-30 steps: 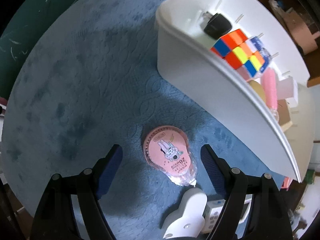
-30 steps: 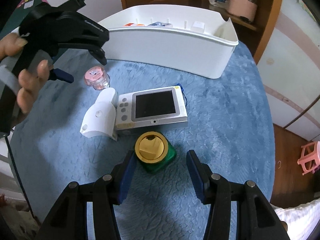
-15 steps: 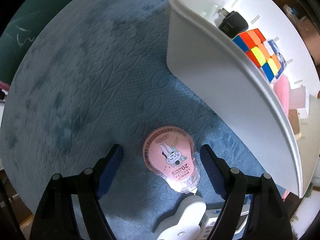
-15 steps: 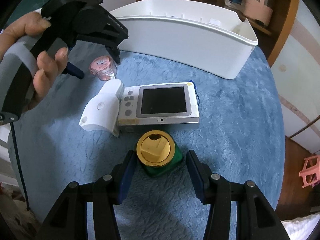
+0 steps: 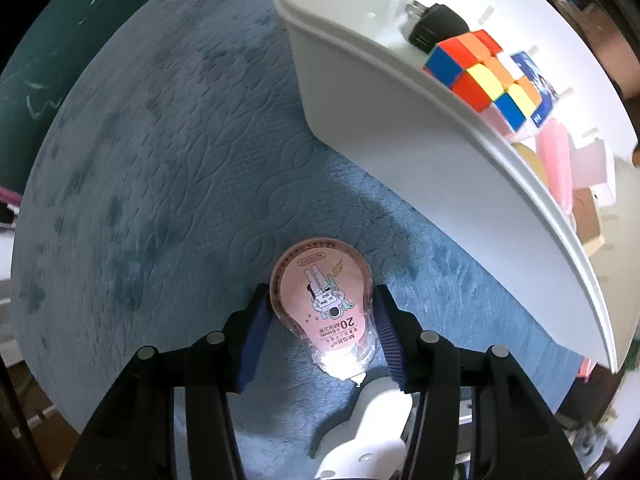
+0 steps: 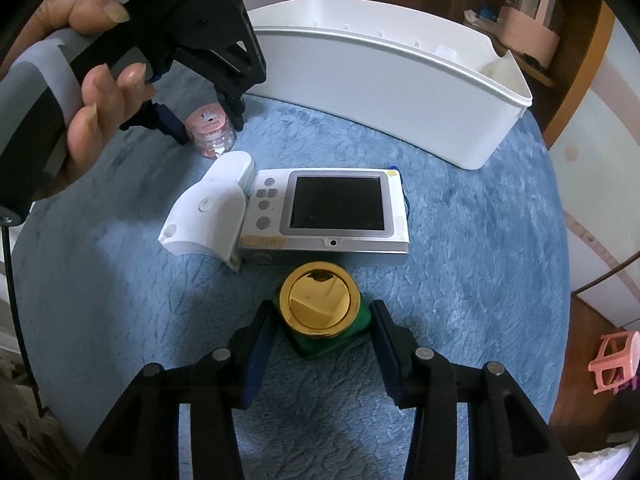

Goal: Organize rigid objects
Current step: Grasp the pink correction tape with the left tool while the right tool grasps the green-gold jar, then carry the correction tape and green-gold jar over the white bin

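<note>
Left tongs [image 5: 320, 324] point straight down, closing around the correction tape [image 5: 323, 308]

From my left wrist view, the bin's [image 5: 440, 168] near wall hid the lower half of the colour cube [image 5: 486, 76], and the white bracket [image 5: 360, 440] ran off the bottom edge. The tape dispenser's [image 5: 324, 304] small print was unreadable.
</note>
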`<action>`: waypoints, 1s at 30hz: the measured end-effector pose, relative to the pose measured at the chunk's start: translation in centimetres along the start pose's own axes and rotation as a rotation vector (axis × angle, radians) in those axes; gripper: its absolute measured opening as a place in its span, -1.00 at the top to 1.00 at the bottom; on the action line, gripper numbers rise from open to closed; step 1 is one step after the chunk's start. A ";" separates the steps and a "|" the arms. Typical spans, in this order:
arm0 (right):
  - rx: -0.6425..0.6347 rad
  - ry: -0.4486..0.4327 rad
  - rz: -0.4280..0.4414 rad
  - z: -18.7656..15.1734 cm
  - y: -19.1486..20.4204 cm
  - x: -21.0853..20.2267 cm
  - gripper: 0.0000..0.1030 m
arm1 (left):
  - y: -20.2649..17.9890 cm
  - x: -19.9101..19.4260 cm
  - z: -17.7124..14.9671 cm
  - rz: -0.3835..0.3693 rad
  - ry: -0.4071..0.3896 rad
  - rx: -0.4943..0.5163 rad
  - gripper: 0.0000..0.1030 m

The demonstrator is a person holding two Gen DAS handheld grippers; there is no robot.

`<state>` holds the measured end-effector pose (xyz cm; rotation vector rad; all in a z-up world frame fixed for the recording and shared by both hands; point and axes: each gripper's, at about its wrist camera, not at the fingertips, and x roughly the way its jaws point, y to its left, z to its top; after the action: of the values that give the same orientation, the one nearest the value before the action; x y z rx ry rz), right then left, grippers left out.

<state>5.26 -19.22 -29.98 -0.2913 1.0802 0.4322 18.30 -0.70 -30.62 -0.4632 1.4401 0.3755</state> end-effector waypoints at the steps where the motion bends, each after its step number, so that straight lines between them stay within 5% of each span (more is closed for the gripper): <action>1: -0.001 -0.003 -0.002 0.1 0.1 0.0 0.10 | 0.0 -0.1 0.1 -0.004 0.000 0.010 -0.04; 9: 0.020 -0.045 -0.011 0.7 0.7 -1.6 0.10 | 0.7 -2.0 -0.7 -0.053 0.014 0.118 -0.03; 18: 0.085 -0.090 0.010 2.8 0.8 -4.9 0.10 | 1.3 -8.4 -2.0 -0.135 -0.041 0.305 -0.03; 30: 0.181 -0.201 0.052 10.7 -1.7 -11.6 0.10 | -1.6 -20.6 1.5 -0.213 -0.250 0.540 -0.04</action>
<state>9.75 -18.35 -14.80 -0.0579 0.9243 0.3983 18.34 -0.66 -9.87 -0.1202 1.1735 -0.1279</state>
